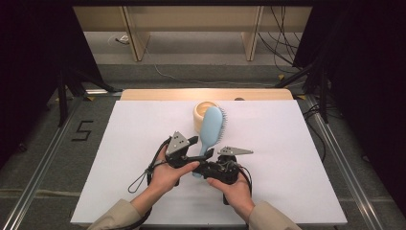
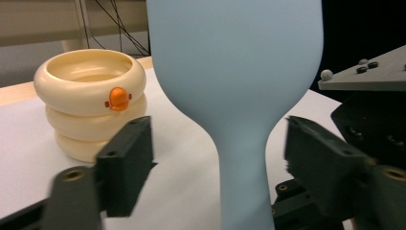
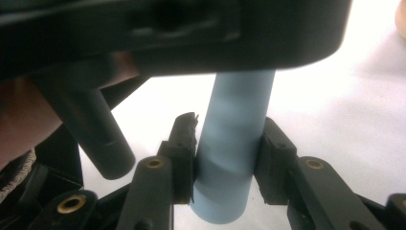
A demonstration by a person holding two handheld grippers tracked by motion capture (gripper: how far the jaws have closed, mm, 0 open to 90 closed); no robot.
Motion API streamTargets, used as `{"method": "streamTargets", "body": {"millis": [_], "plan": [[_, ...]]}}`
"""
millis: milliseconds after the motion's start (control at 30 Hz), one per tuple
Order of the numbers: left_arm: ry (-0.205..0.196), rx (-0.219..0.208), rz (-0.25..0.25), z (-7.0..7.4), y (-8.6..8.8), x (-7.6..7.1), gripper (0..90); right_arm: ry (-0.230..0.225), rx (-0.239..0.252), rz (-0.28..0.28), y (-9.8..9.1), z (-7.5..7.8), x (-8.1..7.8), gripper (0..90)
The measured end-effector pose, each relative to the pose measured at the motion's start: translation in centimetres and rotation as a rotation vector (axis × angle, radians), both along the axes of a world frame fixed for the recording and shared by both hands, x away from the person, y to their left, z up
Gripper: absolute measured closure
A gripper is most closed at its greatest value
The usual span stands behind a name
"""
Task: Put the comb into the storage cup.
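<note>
A light blue hairbrush [image 1: 213,125] lies tilted over the white table top, its head resting against a cream ringed cup [image 1: 201,111] with an orange duck-bill button. My right gripper [image 1: 201,168] is shut on the lower end of the brush handle [image 3: 234,143], both pads pressing on it [image 3: 230,129]. My left gripper [image 1: 197,149] stands open around the handle's neck [image 2: 239,158], with a gap on each side between the pads and the brush [image 2: 218,139]. The cup [image 2: 91,103] stands to the left behind the left jaw.
The white board [image 1: 287,158] covers a wooden table. A black cable loop [image 1: 139,179] trails from the left gripper on the near left. Dark stands and cables flank the table on the floor beyond.
</note>
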State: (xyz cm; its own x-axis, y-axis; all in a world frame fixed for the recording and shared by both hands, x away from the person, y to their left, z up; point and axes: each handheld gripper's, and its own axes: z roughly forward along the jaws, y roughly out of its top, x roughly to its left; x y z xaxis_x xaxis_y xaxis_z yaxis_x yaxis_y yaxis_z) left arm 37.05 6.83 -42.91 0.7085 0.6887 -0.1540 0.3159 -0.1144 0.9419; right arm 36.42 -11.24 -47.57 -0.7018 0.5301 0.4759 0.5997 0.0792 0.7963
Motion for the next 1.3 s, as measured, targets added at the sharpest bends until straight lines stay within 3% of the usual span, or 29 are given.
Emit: {"method": "streamTargets", "body": {"millis": [200, 400, 1300], "plan": [[-0.002, 0.017, 0.003, 0.8, 0.2, -0.1, 10.0, 0.004, -0.001, -0.003, -0.1, 0.0, 0.0, 64.6], [-0.014, 0.015, 0.013, 1.5, 0.7, 0.0, 4.5, 0.004, -0.002, -0.003, -0.1, 0.0, 0.0, 64.6], [-0.038, -0.007, 0.005, 3.3, 1.9, 0.1, 0.1, 0.007, -0.002, -0.007, -0.2, 0.0, 0.1, 64.6]]}}
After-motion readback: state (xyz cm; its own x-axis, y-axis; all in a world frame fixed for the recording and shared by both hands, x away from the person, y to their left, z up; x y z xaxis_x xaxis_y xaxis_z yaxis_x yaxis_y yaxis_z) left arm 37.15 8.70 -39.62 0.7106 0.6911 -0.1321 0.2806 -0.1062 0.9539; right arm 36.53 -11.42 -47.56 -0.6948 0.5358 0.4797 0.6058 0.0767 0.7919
